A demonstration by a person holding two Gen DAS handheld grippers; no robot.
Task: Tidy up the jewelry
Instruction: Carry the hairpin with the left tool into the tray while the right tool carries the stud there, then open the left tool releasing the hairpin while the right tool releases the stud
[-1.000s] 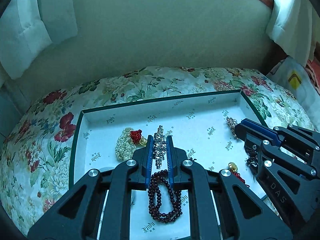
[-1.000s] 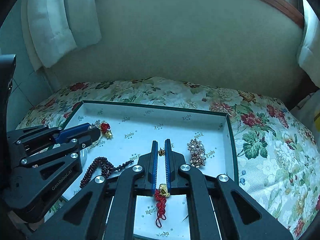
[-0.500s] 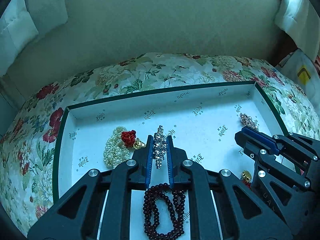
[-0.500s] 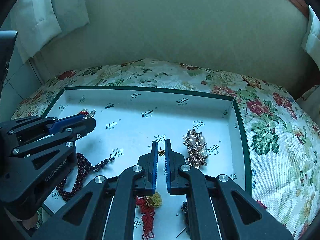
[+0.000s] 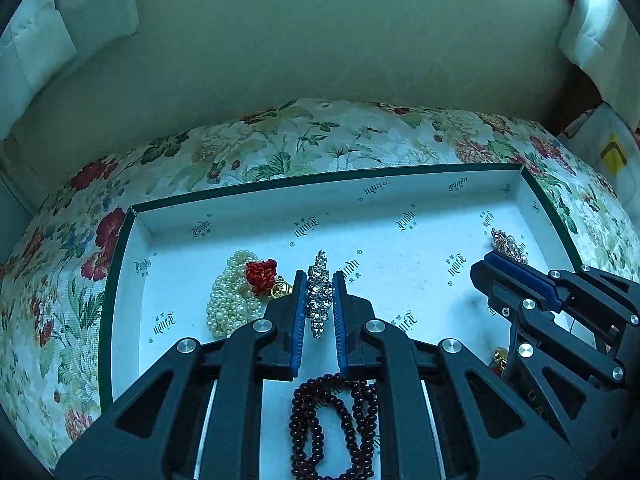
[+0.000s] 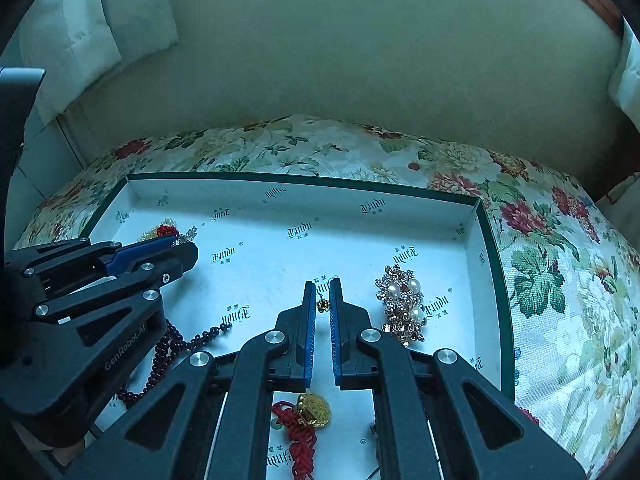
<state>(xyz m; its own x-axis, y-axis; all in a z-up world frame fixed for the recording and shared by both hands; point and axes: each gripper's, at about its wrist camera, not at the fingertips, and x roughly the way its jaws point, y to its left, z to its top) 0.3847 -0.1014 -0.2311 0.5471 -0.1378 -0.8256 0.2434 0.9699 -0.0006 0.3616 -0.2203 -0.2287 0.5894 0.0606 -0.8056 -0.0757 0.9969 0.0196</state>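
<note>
**Left wrist view: both grippers low over the jewelry tray**

In the left wrist view, nearest to the camera, a dark red bead string [image 5: 334, 428] lies on the tray floor at the near edge, partly under the left gripper [image 5: 320, 280]. The left gripper is closed on a rhinestone piece [image 5: 319, 294], which stands lengthwise between its blue pads. Just left of the pads lies a pearl bundle [image 5: 230, 294] with a red knot and gold charm [image 5: 264, 276] on top of it. Farther, the white tray [image 5: 320, 178] with a dark green rim rests on a floral cushion [image 5: 304, 136].

In the right wrist view, a red tassel with a gold coin [image 6: 308, 416] lies at the near edge of the tray, under the right gripper [image 6: 322, 284]. Its jaws stand almost together, and I see nothing pressed between them. A small gold stud [image 6: 322, 305] lies on the floor between the tips. A pearl and gold brooch [image 6: 402, 304] lies just right of the fingers, near the right wall of the tray.
</note>
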